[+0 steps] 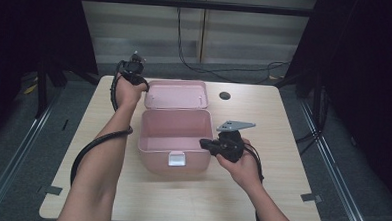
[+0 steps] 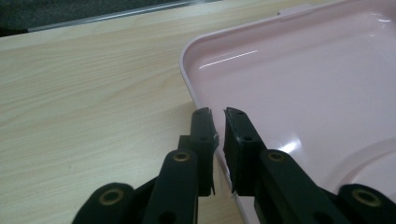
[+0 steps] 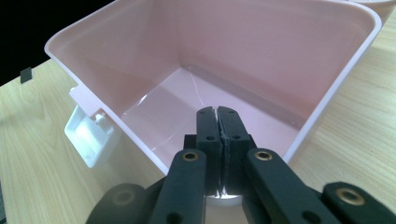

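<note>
The right gripper (image 3: pixel 218 112) pinches the near right wall of the open pink box (image 1: pixel 147 138) at mid-table, while the left gripper (image 2: pixel 217 112), jaws slightly parted, straddles the lid (image 2: pixel 299 79) rim: grip firmly before closing.

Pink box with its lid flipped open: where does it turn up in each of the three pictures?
High view: the pink box stands mid-table, with its lid lying open behind it.
Left gripper view: the inside of the lid takes up the right side.
Right gripper view: the open tub of the box spans the centre and top.
Shared landmark: the pale wooden table.
</note>
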Demonstrator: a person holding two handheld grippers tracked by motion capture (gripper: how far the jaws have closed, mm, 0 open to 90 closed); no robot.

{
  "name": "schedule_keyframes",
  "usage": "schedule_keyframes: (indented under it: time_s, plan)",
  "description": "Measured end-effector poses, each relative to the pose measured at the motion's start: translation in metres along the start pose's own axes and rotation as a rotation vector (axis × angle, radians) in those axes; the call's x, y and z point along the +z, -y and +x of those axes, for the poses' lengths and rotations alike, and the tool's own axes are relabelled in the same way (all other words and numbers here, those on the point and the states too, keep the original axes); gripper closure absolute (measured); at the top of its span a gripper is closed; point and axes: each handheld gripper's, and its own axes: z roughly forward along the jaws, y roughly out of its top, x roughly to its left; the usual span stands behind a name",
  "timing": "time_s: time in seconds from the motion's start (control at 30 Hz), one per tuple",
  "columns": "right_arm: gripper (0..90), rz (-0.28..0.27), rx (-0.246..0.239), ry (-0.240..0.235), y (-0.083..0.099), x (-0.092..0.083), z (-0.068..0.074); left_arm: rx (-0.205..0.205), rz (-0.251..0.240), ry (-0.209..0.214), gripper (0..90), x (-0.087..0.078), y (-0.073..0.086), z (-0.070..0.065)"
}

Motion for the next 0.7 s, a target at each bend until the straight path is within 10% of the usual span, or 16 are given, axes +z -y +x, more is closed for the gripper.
schedule_keyframes:
  time_s: [0.4,0.7]
  plan:
    - [78.8,0.003,0.008,0.010,-0.003,-0.002,0.002,-0.003,-0.063,0.007,37.9,-0.016,0.006,-0.001]
    - [68.5,0.001,0.019,0.032,-0.010,-0.011,0.000,0.010,-0.040,0.041,32.1,-0.030,0.018,-0.002]
